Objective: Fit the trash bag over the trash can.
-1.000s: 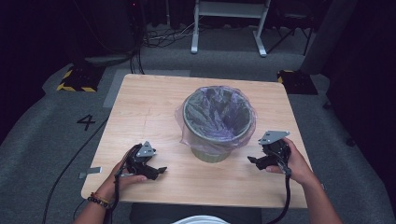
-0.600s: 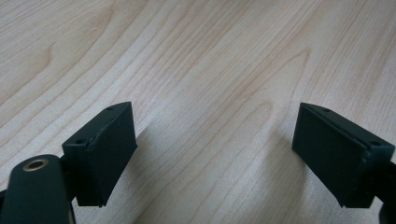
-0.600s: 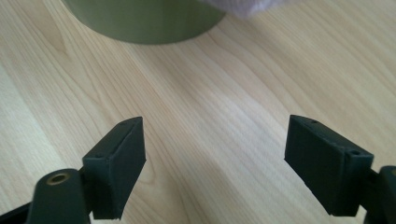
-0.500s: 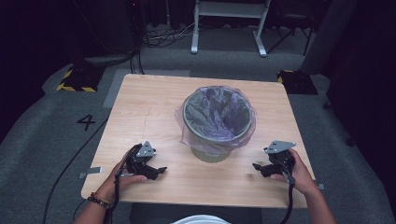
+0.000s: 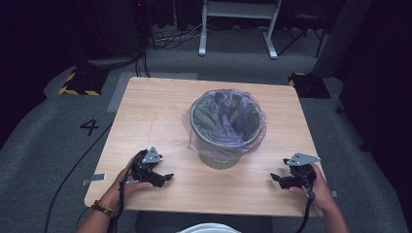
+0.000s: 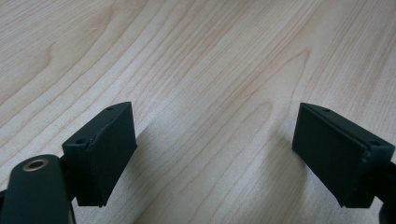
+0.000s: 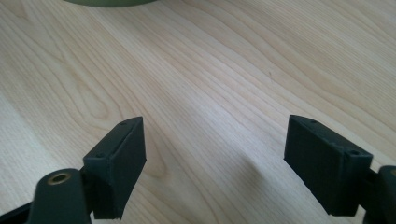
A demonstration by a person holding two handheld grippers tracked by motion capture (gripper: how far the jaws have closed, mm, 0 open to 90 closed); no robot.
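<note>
A green bin [image 5: 227,127] lined with a purple plastic bag [image 5: 228,114] stands in the middle of the wooden table [image 5: 160,107]. My left gripper [image 5: 166,178] rests near the front left of the table, pointing right, jaws wide apart over bare wood [image 6: 215,135]. My right gripper [image 5: 274,177] sits at the front right, pointing left toward the bin, also open with nothing between its jaws [image 7: 215,154]. The bin's green base [image 7: 112,2] shows at the top edge of the right gripper view.
The table stands on grey carpet with a painted number 4 [image 5: 90,126] at its left. A white frame's legs [image 5: 238,26] and cables [image 5: 165,39] lie beyond the far edge. Black boxes with yellow stripes [image 5: 77,82] sit on the floor at the back left.
My right gripper has drawn back toward the front edge and slightly right. The left gripper and the bin have stayed put.
</note>
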